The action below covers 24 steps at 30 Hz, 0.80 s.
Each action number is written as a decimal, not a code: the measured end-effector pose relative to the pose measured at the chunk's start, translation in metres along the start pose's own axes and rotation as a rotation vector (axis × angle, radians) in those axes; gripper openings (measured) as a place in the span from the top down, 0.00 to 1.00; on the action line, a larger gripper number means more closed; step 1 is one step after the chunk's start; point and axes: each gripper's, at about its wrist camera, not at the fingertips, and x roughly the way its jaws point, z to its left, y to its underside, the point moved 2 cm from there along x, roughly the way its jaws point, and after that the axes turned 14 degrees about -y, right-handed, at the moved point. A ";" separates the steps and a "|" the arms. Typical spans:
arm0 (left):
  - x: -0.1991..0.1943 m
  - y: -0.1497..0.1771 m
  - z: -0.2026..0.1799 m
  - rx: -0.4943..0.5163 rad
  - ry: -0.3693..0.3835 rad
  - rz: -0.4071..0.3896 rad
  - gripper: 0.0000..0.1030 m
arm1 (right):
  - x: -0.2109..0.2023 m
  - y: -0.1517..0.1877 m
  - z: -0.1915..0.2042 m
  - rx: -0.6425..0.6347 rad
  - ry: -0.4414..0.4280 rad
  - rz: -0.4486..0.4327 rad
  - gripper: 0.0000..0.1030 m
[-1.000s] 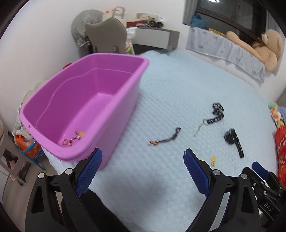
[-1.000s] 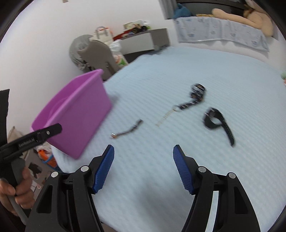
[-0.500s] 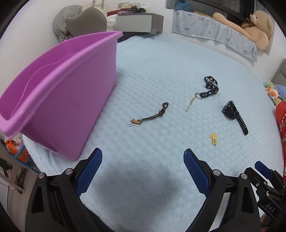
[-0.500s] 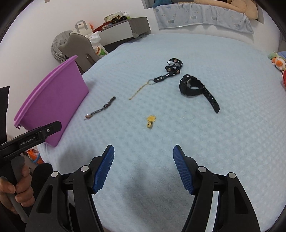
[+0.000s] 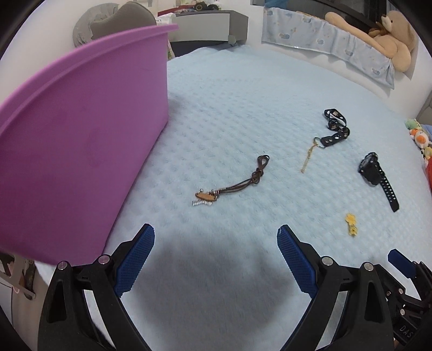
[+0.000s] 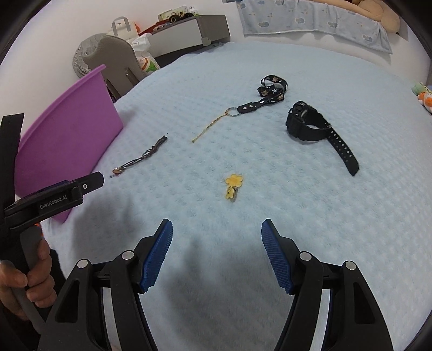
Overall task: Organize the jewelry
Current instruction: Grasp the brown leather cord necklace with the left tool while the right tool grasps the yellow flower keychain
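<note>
Jewelry lies spread on a light blue bedspread (image 5: 229,113). A brown cord necklace (image 5: 232,185) with a small pendant lies just beyond my open left gripper (image 5: 216,237). A yellow flower charm (image 6: 233,185) lies just ahead of my open right gripper (image 6: 217,235). A black patterned strap with a gold chain (image 6: 259,101) and a black watch (image 6: 316,129) lie farther off. A purple tub (image 5: 73,140) stands at the left; its inside is hidden. Both grippers are empty.
A grey chair (image 6: 116,62) and a grey cabinet (image 5: 210,24) stand beyond the bed's far left. A teddy bear (image 5: 388,35) lies on a ledge at the back right. Soft toys (image 5: 419,137) sit at the right edge.
Both grippers have dropped lower and closer to the bedspread. The tub's inside has gone out of the left view. The yellow charm has come into the right view.
</note>
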 end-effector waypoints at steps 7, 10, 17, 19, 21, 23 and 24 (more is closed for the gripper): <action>0.033 -0.009 -0.005 0.014 -0.002 0.008 0.12 | 0.027 -0.010 -0.007 0.021 0.013 0.018 0.36; 0.043 -0.014 -0.009 0.021 0.002 0.001 0.12 | 0.037 -0.012 -0.010 0.031 0.015 0.024 0.36; 0.064 -0.024 -0.030 0.072 0.011 -0.025 0.12 | 0.051 -0.017 -0.016 0.024 0.071 0.005 0.36; 0.071 -0.027 -0.033 0.081 0.019 -0.025 0.12 | 0.050 -0.019 -0.018 0.023 0.089 -0.016 0.36; 0.075 -0.029 -0.034 0.080 0.027 -0.023 0.12 | 0.055 -0.020 -0.020 0.013 0.113 -0.006 0.37; 0.080 -0.030 -0.034 0.074 0.033 -0.018 0.12 | 0.058 -0.021 -0.023 0.016 0.122 -0.004 0.37; 0.083 -0.031 -0.034 0.071 0.036 -0.014 0.12 | 0.060 -0.021 -0.023 0.018 0.124 -0.002 0.37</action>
